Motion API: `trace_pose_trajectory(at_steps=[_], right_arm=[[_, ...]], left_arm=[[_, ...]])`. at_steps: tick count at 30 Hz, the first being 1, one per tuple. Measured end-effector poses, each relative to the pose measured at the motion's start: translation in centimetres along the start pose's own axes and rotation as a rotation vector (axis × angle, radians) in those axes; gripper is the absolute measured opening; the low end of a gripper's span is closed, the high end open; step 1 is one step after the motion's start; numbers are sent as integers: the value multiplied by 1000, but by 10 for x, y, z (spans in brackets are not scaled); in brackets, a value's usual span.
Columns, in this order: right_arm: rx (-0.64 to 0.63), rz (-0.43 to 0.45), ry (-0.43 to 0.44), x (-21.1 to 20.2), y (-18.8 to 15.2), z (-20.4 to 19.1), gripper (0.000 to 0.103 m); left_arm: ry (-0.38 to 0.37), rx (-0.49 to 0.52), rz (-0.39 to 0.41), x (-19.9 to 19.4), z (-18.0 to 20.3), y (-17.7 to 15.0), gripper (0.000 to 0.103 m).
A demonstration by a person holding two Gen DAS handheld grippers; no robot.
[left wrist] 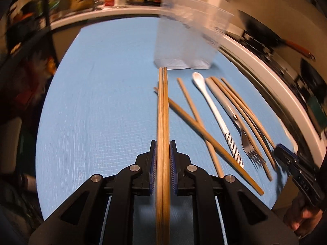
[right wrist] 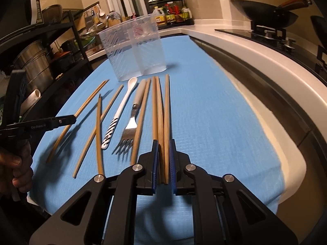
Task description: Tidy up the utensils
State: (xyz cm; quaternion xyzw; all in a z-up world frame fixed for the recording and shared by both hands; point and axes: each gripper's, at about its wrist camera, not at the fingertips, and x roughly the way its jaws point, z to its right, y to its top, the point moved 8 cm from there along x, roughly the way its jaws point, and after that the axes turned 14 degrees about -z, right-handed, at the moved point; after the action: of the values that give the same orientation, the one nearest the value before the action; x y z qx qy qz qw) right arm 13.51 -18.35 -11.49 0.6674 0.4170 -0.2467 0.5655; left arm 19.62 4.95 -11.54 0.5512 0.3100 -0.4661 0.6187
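This is a kitchen. A blue cloth [right wrist: 204, 106] covers the desk [right wrist: 265, 77], and the desk's white edge curves along the right side. Behind it are bottles [right wrist: 169, 14] on a rack, a black wok [right wrist: 269, 16] on the stove and a big steel pot [right wrist: 34, 65] on a dark shelf at the left.

A clear plastic tub [right wrist: 134, 47] stands upright on the cloth, at the far end. It looks blurry in the left wrist view [left wrist: 188, 38].

Just in front of the tub lie the things to sort. There is a white spoon [right wrist: 120, 110] with a striped handle and a fork [right wrist: 130, 122] with a grey handle. The fork's prongs point toward the cameras. Loose chopsticks [right wrist: 98, 122] lie beside them on the cloth, and some cross over each other.

The left tongs [left wrist: 163, 151] are squeezed shut on two chopsticks [left wrist: 163, 110]. The two sticks are side by side and touching, and their tips point at the tub. In the right wrist view they show as one raised stick at the left, with dark shadows on the cloth.

The right tongs [right wrist: 163, 153] are closed on a second pair of chopsticks [right wrist: 163, 110]. These sticks spread apart a little at the far end and also point toward the tub. They sit just right of the fork.

A hand [right wrist: 14, 163] holds the left handle.
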Motion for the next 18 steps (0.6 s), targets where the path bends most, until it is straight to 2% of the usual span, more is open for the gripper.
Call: trace_pose_trajectory(at_steps=[2, 4, 6, 7, 10, 12, 15, 18], right_arm=[[19, 3, -14, -3, 0, 7, 11], [20, -23, -1, -1, -2, 10, 12], [20, -23, -6, -3, -3, 14, 14], [31, -13, -9, -6, -3, 18, 17], [56, 1, 2, -11, -3, 26, 19], [47, -12, -5, -9, -4, 28, 19], [18, -35, -14, -4, -9, 24, 19], [11, -45, -4, -3, -12, 21, 20]], left_arm=[[-53, -40, -21, 2, -2, 1, 14], [-87, -59, -5, -3, -2, 3, 18], [-124, -77, 14, -12, -1, 5, 19], [-126, -86, 25, -17, -1, 4, 19], [-136, -110, 49, -30, -5, -4, 19], [-106, -111, 59, -37, -7, -12, 19], [-68, -109, 45, -40, -12, -27, 19], [-96, -137, 16, -35, -13, -46, 19]])
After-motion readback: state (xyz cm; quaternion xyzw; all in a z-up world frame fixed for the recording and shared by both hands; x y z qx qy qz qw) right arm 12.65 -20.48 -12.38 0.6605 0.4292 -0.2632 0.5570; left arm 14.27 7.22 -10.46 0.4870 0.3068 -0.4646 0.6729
